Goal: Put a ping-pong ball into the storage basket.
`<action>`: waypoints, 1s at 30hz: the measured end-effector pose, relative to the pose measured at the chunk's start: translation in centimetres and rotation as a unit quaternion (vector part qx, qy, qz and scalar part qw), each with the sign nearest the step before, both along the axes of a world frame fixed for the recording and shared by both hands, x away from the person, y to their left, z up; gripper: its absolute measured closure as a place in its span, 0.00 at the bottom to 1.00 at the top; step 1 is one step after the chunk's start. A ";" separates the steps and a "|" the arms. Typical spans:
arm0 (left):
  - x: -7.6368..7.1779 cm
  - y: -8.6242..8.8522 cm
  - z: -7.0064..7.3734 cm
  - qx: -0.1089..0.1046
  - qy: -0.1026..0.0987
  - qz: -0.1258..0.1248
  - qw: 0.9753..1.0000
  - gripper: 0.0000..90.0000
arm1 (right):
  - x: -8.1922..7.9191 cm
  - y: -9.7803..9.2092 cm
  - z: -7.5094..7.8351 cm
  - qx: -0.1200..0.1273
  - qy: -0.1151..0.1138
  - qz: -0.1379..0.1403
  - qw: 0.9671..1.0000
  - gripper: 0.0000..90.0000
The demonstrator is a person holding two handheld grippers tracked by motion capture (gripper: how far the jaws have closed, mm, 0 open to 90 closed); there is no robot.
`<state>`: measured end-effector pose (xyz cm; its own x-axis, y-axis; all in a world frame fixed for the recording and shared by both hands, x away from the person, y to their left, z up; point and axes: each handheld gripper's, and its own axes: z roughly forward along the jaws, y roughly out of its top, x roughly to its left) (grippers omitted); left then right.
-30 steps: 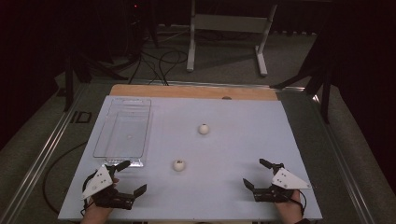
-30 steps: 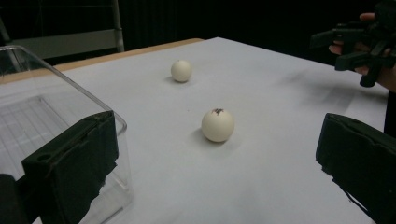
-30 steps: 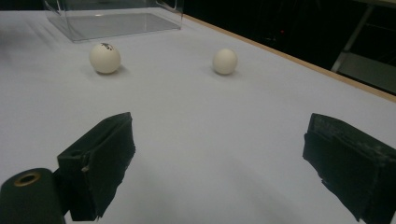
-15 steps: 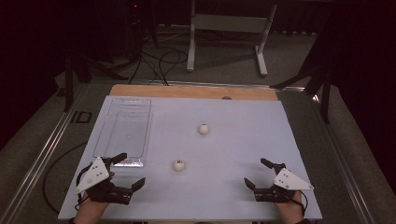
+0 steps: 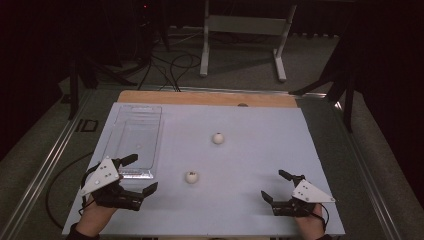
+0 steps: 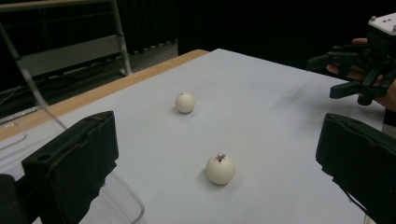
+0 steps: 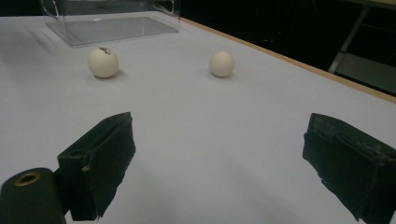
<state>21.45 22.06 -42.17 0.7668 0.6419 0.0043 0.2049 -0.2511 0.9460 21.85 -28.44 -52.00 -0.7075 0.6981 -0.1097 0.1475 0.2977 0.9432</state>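
Observation:
Two white balls lie on the white table sheet: a near ball (image 5: 191, 176) with a small dark mark and a far ball (image 5: 218, 138). My left gripper (image 5: 142, 172) is open at the front left, its jaws spread just left of the near ball (image 6: 220, 169), which sits ahead between them with the far ball (image 6: 185, 102) beyond. At the front right my right gripper (image 5: 273, 184) is open and holds nothing; it faces the marked ball (image 7: 103, 62) and the other ball (image 7: 222, 63) from a distance.
A clear plastic tray (image 5: 123, 129) lies along the left side of the sheet, its near edge right by my left gripper. The table's wooden far edge (image 5: 205, 98) borders the sheet. Stands and cables are on the floor beyond.
My left gripper has moved a little forward, toward the tray's near edge and the near ball. The right gripper and both balls have stayed about where they were.

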 end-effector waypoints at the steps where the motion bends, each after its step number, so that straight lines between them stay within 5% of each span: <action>1: 0.0 0.0 0.0 0.000 0.000 0.000 1.000 0.00 | 0.0 0.0 0.0 0.001 0.001 0.000 1.000 0.10; 12: 1.6 -2.3 2.8 0.013 -0.010 -0.018 1.000 0.00 | 0.0 0.0 0.0 0.004 0.002 0.002 1.000 0.10; 30: 3.6 -5.7 3.8 0.041 0.013 -0.022 0.999 0.00 | -0.1 0.1 0.1 0.006 0.002 0.002 1.000 0.10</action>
<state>25.00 16.36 -38.41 0.7953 0.6053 0.0345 0.2168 -0.3370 0.9162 21.73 -28.38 -51.90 -0.7107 0.6966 -0.0987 0.1505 0.2875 0.9459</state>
